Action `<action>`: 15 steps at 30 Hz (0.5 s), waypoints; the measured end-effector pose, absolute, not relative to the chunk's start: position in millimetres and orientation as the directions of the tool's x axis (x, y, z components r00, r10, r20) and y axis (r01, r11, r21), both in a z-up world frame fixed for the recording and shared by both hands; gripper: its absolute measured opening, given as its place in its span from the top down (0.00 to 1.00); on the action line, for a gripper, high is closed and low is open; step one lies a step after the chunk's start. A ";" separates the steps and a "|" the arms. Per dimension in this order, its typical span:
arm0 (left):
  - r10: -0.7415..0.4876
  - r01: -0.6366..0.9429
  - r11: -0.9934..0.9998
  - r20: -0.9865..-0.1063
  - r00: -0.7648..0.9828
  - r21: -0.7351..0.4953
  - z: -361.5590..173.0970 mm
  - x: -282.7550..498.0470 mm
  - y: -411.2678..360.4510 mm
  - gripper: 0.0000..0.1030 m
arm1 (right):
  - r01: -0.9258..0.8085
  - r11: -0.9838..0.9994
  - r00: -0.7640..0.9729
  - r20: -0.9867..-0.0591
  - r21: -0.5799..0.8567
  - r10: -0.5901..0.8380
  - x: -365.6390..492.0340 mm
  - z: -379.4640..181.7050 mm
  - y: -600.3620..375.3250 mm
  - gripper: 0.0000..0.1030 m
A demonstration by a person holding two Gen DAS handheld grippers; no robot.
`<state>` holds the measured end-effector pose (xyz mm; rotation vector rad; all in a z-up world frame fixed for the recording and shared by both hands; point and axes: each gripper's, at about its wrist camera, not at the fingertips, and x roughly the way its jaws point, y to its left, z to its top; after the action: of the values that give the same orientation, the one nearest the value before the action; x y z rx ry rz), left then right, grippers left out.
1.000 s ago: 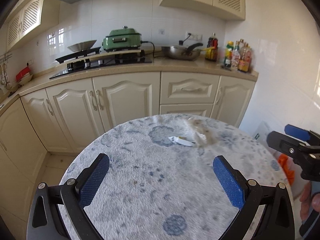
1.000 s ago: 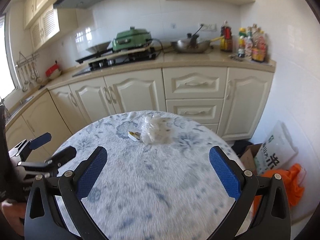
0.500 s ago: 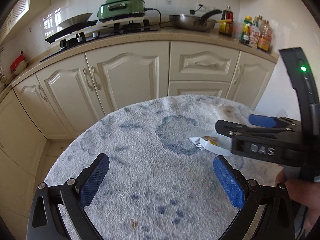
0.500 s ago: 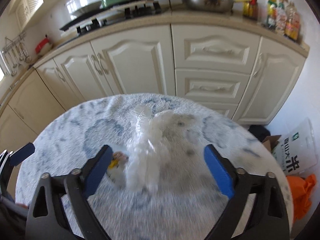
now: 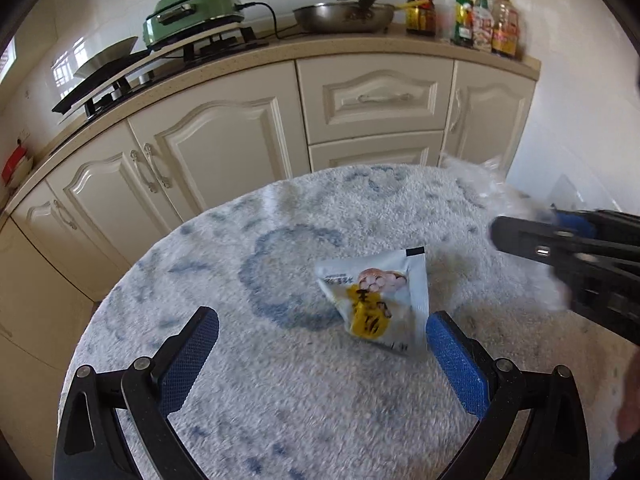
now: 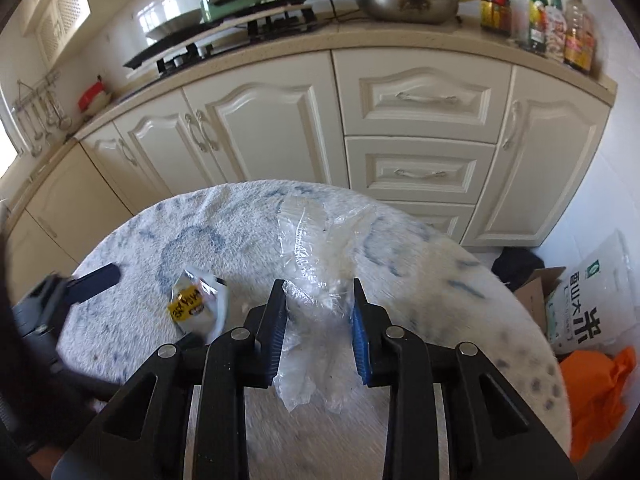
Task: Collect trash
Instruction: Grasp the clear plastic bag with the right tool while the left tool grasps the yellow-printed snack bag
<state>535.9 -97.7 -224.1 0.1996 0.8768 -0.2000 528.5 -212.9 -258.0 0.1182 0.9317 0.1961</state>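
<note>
A round table under a fluffy white and blue cover (image 5: 248, 408) (image 6: 432, 280) holds two pieces of trash. A small white and yellow snack wrapper (image 5: 376, 300) (image 6: 196, 304) lies between the fingers of my left gripper (image 5: 320, 326), close to the right finger. That gripper is open and nothing touches its pads. A crumpled clear plastic bag (image 6: 316, 236) (image 5: 480, 188) lies to the right of the wrapper. The jaws of my right gripper (image 6: 317, 294) are closing and pinch the bag's near end between the blue pads.
Cream cabinets (image 6: 420, 120) stand just beyond the table. Their counter carries a stove, a green electric pot (image 5: 192, 8), a wok (image 6: 404, 4) and bottles (image 6: 560, 28). On the floor at right sit a rice bag (image 6: 592, 304), a cardboard box (image 6: 536, 292) and an orange bag (image 6: 596, 392).
Both grippers came down and forward over the table. The right jaws went from wide open to closed on the plastic bag. The wrapper now lies between the left fingers.
</note>
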 end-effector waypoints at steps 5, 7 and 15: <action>-0.201 0.321 0.947 -0.793 0.575 -0.006 -232.8 553.7 -108.6 0.31 | -0.115 0.973 0.598 -0.768 0.201 0.230 509.5 -246.7 -223.9 0.72; -0.226 0.347 0.938 -0.788 0.573 -0.017 -231.3 552.3 -112.6 0.55 | -0.119 0.972 0.605 -0.761 0.205 0.234 500.5 -242.2 -226.6 0.72; -0.340 0.439 0.894 -0.779 0.527 -0.094 -234.9 527.1 -129.3 0.72 | -0.104 0.970 0.638 -0.734 0.220 0.235 458.1 -223.3 -241.6 0.72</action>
<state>527.1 -129.3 -234.9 0.1192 0.9031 -0.4668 458.1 -241.6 -223.3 0.1626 0.8586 0.1945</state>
